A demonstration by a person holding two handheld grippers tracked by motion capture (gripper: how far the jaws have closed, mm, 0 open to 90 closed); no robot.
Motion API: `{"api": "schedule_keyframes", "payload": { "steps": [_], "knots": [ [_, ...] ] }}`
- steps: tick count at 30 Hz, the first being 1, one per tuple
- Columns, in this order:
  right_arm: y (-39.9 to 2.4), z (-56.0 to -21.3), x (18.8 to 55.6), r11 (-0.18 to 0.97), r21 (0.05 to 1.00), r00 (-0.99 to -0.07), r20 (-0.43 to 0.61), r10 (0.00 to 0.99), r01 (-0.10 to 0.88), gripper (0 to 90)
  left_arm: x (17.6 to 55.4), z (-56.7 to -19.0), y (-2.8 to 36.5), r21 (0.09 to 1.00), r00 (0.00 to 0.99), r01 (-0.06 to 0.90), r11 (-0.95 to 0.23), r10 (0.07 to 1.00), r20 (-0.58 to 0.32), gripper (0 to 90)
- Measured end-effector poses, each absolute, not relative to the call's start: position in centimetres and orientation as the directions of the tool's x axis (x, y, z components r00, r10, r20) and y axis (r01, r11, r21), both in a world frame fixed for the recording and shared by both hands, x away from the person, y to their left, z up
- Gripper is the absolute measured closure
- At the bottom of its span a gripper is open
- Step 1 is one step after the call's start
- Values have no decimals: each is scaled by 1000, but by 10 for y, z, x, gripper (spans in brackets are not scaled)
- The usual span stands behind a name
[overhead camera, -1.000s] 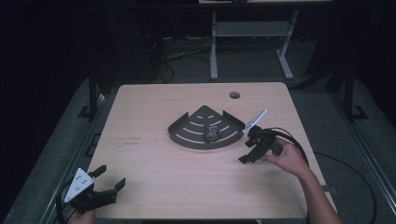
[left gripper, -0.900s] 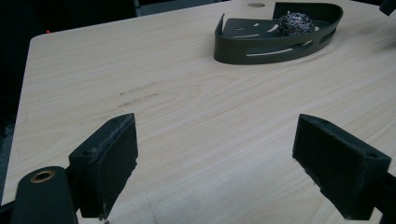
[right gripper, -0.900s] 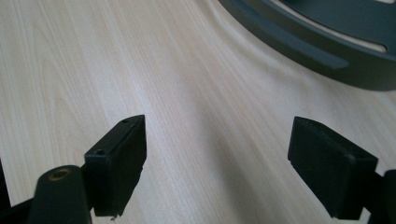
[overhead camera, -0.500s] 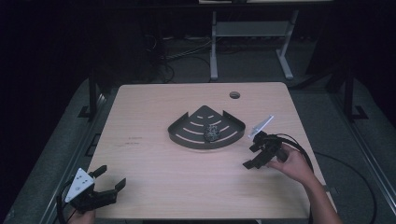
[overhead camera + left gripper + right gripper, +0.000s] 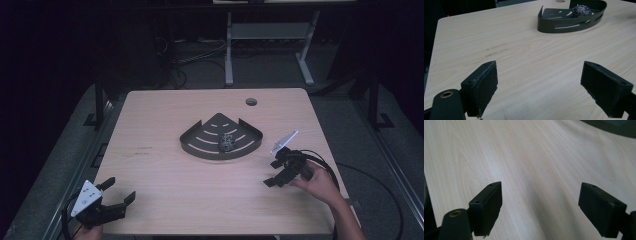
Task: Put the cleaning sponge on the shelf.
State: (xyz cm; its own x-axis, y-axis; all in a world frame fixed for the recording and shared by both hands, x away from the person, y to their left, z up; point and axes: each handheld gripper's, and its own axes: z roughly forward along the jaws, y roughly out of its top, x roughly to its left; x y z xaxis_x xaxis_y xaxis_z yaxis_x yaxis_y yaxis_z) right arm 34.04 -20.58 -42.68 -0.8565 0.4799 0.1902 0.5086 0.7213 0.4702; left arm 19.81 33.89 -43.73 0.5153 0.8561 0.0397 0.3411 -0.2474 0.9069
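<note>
At the centre of the high view, on the pale wooden table point(image 5: 165, 150), sits a dark fan-shaped tray point(image 5: 200, 142) with slotted floor and a low rim. A small wad of steel wool point(image 5: 228, 142) lies inside it, toward the curved edge on the frame's right half of the tray.

Lower right of the high view: the right gripper point(image 5: 274, 175) lies low over the table, held by a hand point(image 5: 317, 185) entering from the bottom right corner. Jaws stand wide apart, nothing between them. It is just below and right of the tray, apart from it, not touching. A black cable loops around behind the hand. Grey three-cornered plate sits at the gripper's upper end.

In the right gripper view, the right gripper point(image 5: 539, 210) shows both black pads spread wide over bare wood grain; a dark curved edge of the tray point(image 5: 614, 127) sits in the upper right corner.

Lower left of the high view: the left gripper point(image 5: 120, 192) rests at the table's near left corner, well apart from the tray, jaws wide, empty.

In the left gripper view, the left gripper point(image 5: 539, 82) has pads spread wide over bare table. The tray point(image 5: 554, 25) is in the upper right of that frame, the steel wool point(image 5: 581, 11) resting inside against its far wall.

A round hole point(image 5: 251, 101) marks the table's far side, upper right of the tray.
</note>
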Motion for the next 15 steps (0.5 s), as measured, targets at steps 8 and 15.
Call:
{"api": "schedule_keyframes", "payload": {
  "steps": [8, 15],
  "knots": [
    [-215, -427, 328, 714, 480, -855, 188, 483, 509, 189, 198, -438, 338, 905, 517, 344, -251, 855, 40, 133],
    [-221, -429, 321, 709, 483, -852, 185, 490, 513, 188, 198, -438, 338, 904, 517, 346, -252, 855, 40, 133]
  ]
}}
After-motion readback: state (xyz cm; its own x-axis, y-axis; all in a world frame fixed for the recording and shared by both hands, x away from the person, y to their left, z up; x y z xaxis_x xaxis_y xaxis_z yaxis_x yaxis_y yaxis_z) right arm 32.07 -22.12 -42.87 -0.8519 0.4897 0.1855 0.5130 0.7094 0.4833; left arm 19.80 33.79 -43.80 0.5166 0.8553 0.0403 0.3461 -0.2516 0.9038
